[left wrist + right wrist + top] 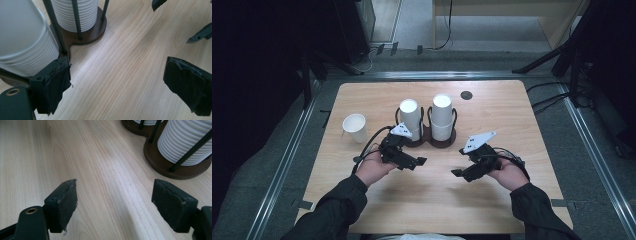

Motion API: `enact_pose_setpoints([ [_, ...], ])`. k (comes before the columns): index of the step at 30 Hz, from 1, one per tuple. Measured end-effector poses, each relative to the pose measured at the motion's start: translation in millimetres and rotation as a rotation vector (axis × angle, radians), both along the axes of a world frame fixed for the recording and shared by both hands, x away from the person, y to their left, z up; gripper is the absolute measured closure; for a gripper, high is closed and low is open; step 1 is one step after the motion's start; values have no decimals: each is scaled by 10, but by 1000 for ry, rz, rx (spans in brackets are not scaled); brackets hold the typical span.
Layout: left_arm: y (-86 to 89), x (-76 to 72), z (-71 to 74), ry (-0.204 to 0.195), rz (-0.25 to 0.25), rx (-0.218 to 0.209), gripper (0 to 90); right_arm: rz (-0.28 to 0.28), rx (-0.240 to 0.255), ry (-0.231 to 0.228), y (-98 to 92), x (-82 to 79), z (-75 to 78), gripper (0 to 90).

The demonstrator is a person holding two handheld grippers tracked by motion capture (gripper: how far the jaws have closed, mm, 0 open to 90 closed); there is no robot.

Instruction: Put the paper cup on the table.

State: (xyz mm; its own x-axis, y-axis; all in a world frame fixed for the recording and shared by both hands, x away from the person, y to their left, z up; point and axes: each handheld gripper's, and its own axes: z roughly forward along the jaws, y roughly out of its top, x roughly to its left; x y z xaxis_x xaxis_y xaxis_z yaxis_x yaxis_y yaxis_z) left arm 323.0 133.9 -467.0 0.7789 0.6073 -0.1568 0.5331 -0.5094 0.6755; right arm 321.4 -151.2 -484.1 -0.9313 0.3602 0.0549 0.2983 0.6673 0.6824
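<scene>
A dark wooden cup holder [430, 138] stands mid-table with two stacks of white paper cups, the left stack [410, 117] and the right stack [442, 115], each ringed by thin black rods. A single white cup [355, 128] stands apart to the left. My left gripper [414, 163] hovers just in front of the left stack, open and holding nothing. In the left gripper view its jaws [117, 75] are spread wide over bare wood, beside the near stack [22, 37]. My right gripper [459, 162] is open in front of the right stack; its spread jaws [115, 192] frame bare wood near the holder's base [160, 162].
The light wooden table [432, 200] has bare room in front of both hands. A small dark round disc [466, 95] sits near the far edge. Metal rails [287, 160] run along both sides of the table on the floor, with dark stands behind.
</scene>
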Motion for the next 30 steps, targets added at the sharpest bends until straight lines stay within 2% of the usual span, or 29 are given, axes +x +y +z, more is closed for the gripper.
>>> enact_pose_setpoints([
  [4, -57, 8, -29, 2, 1, -8, 78, 3, -7, 2, 8, -28, -21, 213],
  [6, -91, 7, -47, -8, 1, -4, 78, 1, -8, 7, 12, -44, -29, 213],
  [10, -160, 7, -87, -4, -18, 14, 78, -8, -6, 11, 9, -65, -37, 213],
  [12, -190, 0, -105, -15, 1, 19, 164, -8, -9, 12, 9, -73, -40, 213],
  [20, -252, 15, -150, -2, -5, 9, 157, -6, -15, 12, 15, -94, -54, 213],
  [25, -286, 1, -167, -34, -5, 17, 157, 3, -20, 10, 41, -98, -61, 213],
  [30, -282, 9, -191, -29, -2, 10, 156, 11, -20, 12, 81, -97, -71, 212],
])
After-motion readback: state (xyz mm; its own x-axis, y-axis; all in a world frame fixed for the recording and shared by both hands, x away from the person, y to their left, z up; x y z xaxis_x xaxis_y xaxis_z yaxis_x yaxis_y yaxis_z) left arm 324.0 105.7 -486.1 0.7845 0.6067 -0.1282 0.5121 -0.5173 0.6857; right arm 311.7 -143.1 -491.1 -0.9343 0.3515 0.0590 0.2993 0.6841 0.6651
